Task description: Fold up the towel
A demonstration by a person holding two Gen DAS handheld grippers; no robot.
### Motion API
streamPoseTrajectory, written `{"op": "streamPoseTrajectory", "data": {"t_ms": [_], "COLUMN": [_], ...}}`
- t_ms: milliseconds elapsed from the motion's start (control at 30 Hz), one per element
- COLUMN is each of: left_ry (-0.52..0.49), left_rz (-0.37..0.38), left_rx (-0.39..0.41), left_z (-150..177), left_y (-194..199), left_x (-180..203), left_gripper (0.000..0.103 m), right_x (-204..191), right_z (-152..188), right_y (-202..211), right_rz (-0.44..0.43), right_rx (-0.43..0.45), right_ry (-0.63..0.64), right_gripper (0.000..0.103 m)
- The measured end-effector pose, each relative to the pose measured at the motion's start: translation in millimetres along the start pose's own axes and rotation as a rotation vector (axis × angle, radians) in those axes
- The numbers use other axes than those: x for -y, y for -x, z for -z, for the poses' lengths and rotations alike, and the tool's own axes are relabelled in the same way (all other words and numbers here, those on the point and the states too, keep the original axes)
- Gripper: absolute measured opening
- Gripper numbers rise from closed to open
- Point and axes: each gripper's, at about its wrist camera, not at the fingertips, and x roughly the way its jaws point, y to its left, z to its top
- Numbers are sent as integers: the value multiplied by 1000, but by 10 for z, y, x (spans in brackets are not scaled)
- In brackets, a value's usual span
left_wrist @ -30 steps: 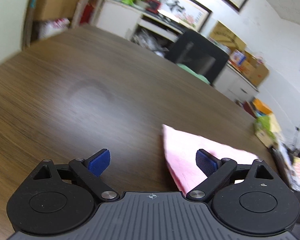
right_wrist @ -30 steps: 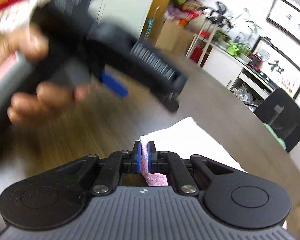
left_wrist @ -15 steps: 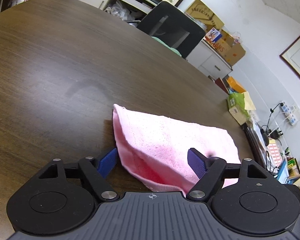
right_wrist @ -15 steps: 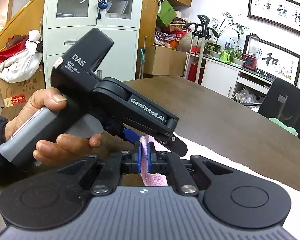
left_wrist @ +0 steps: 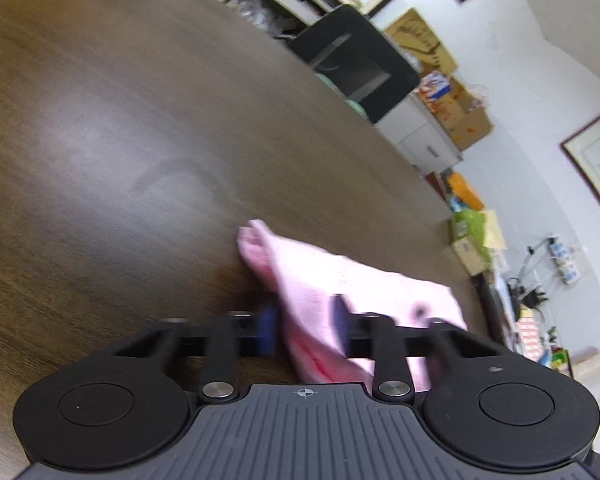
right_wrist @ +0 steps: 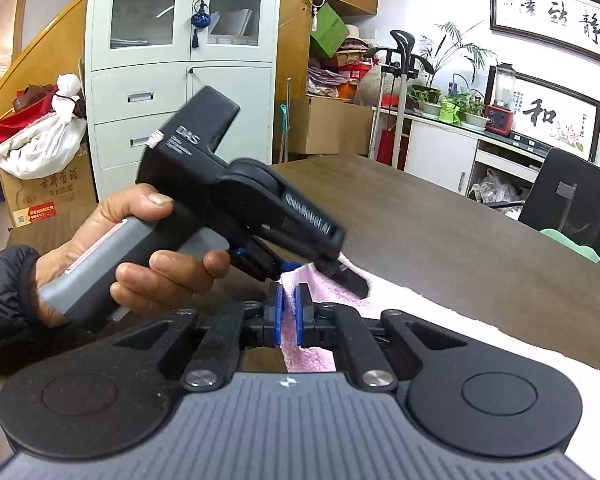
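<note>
My right claw [right_wrist: 288, 316] pinches the pink towel [left_wrist: 352, 300]; my left claw [left_wrist: 305, 330], half-open, straddles its edge (blurred); best squeeze before lifting.

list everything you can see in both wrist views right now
towel: one, pink, lying on the table between both grippers
table: one, dark brown wood grain, under the towel
office chair: one, black, at the far side of the table
cabinet: one, white with glass doors, against the back wall
cardboard box: one, brown, on the floor beside the cabinet
potted plants: several, green, on the white sideboard
framed calligraphy: two frames shown in this view, white with black characters, on the wall
left hand: one, holding the left hand-held gripper's grey handle
left hand-held gripper: black, blue pads, astride a towel edge, gap still visible
right hand-held gripper: black, blue pads, pinching the towel
</note>
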Motion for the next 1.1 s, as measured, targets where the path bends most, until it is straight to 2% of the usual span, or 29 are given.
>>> {"op": "streamPoseTrajectory", "data": {"t_ms": [133,200,233,267,300,500,633,800,867,1033,1100], "left_ry": [6,-3,-4,-4,-4,-6,-4,-8,-15,-49,-53], "left_rz": [-13,-24,-26,-29,-29,-19,-25,-22,-15,26,36], "left_rx": [1,6,7,9,11,25,19,14,11,11,12], "left_z": [8,17,18,19,19,8,-17,-34,-25,2,-4], "left_y": [-6,-3,-3,-1,5,50,50,64,71,124,121], "left_x": [7,33,44,56,66,130,169,243,278,384,403], "left_gripper": [8,7,7,7,6,6,6,6,6,6,6], "right_x": [-77,-152,-207,-262,-316,-635,-813,-1094,-1185,-1411,-1461], "right_z": [31,52,66,79,93,177,233,339,368,430,449], "right_y": [-20,-31,-36,-39,-41,-103,-227,-388,-458,-615,-669], "right_rz": [16,46,63,72,81,154,171,328,374,527,550], "right_rx": [-15,-19,-17,-12,-7,-7,-36,-68,-81,-72,-88], "right_ry": [40,79,110,137,164,281,281,337,353,461,482], "right_gripper": [18,32,44,51,53,54,54,57,63,64,62]}}
